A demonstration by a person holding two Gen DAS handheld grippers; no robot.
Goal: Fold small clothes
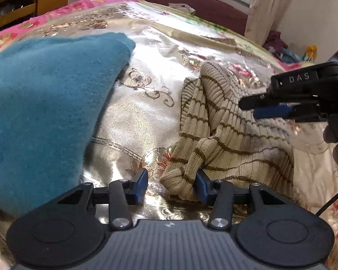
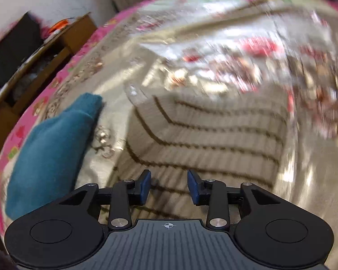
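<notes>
Left wrist view: the striped sweater (image 1: 225, 135) lies crumpled on the bedspread (image 1: 135, 117) right of the teal cloth (image 1: 45, 112), soft, light and limp, best taken at a hem corner; the left gripper (image 1: 172, 186), half open, straddles one corner, pads not clamped. Right wrist view, blurred: the sweater (image 2: 205, 135) runs lengthwise away from the right gripper (image 2: 169, 186), which hovers part open and empty.

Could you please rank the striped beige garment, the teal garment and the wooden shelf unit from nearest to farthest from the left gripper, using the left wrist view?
1. Striped beige garment, at the left gripper fingers.
2. Teal garment, left.
3. Wooden shelf unit, far upper left.
</notes>
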